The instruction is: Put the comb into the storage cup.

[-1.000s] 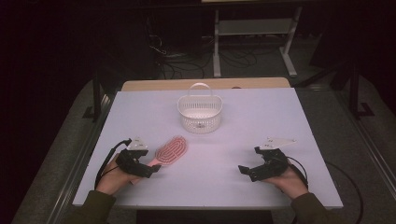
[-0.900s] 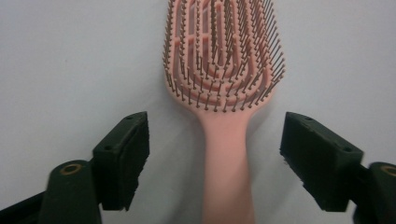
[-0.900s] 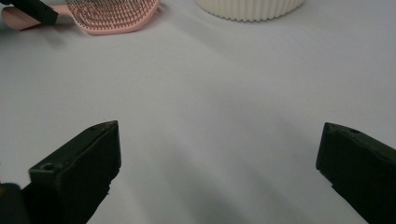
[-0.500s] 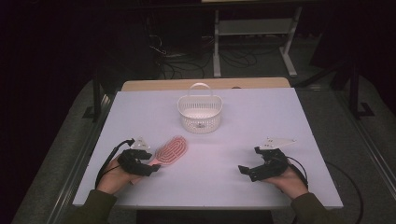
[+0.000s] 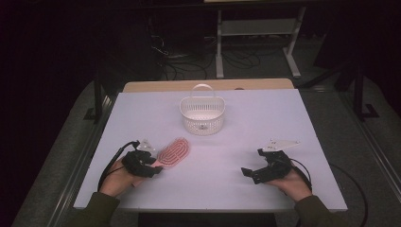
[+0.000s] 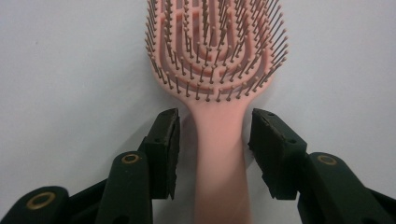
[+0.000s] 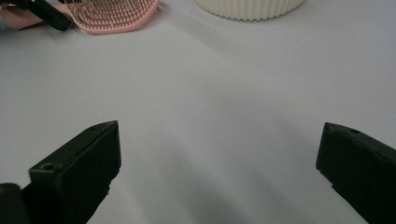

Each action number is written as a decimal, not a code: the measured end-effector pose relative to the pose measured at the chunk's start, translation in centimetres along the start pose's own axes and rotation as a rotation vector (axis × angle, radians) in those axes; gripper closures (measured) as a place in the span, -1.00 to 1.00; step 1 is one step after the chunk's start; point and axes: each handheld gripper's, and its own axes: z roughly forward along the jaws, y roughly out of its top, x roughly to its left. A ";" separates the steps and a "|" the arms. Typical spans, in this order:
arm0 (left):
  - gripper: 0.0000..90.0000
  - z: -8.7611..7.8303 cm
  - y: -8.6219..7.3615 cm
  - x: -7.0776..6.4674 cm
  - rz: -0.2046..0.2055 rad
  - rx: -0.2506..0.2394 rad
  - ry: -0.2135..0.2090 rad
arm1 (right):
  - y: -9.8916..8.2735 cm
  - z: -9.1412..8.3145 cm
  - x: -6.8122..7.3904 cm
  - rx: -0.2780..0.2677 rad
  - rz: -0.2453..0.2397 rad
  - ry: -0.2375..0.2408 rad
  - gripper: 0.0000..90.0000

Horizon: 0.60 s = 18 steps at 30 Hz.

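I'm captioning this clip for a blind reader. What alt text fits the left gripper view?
A pink hairbrush lies bristles-up on a white table, its handle between the two black jaws of the left hand-held gripper. The jaws have just been closing, but small gaps remain on both sides of the handle.

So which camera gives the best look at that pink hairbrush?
The left gripper view: the hairbrush is close up, bristles sharp, handle between the jaws. The high view shows it small; the right gripper view catches its head's edge.

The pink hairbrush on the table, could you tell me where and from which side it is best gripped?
Grip the pink hairbrush by its narrow, smooth handle, coming in from the handle end. The left gripper, jaws just closing, straddles it with small gaps; the bristled head is too wide.
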 end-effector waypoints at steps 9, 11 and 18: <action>0.26 0.2 0.4 0.0 0.003 0.015 0.004 | 0.0 0.0 0.0 -0.001 0.002 -0.002 -1.00; 0.28 0.2 0.5 0.0 0.001 0.018 0.005 | 0.0 0.0 0.0 -0.001 0.002 -0.002 -1.00; 0.33 0.3 0.9 0.1 0.005 0.053 0.007 | 0.0 0.0 0.0 -0.001 0.002 -0.001 -1.00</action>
